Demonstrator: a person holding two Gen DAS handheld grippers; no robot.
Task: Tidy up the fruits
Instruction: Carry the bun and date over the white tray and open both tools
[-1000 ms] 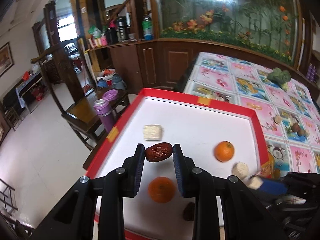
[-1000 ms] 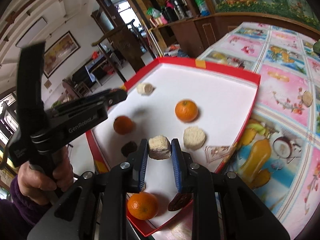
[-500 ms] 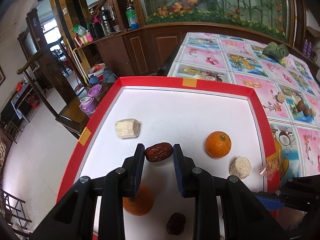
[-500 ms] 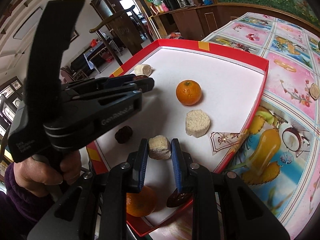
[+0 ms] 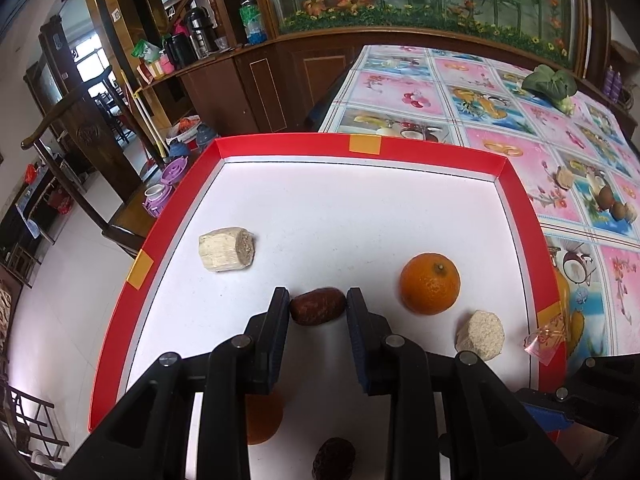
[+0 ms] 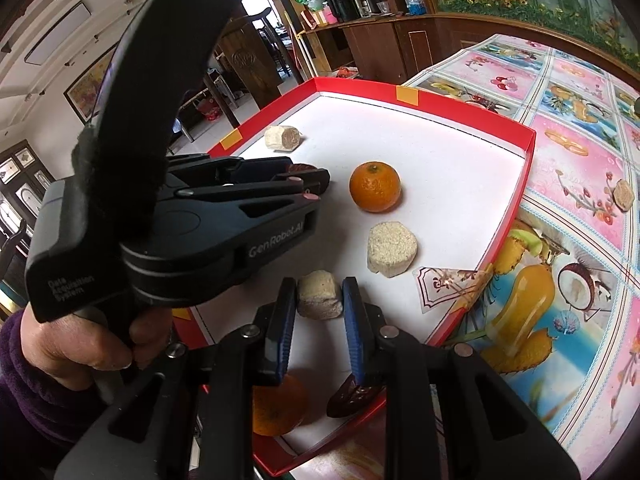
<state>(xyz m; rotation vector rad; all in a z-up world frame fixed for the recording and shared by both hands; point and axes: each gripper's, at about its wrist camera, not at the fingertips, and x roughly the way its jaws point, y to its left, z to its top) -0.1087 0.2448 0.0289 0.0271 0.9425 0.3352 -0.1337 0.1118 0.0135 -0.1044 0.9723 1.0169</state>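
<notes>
here the left gripper (image 5: 318,312) is clamped on a red date (image 5: 317,311) above the white floor of the red-rimmed tray (image 5: 304,145), with an orange (image 5: 430,289) to its right and a pale cane chunk (image 5: 226,249) to its left. the right gripper (image 6: 319,300) pinches another pale chunk (image 6: 319,299) near the tray's near edge, just beside a round cut piece (image 6: 392,249).
</notes>
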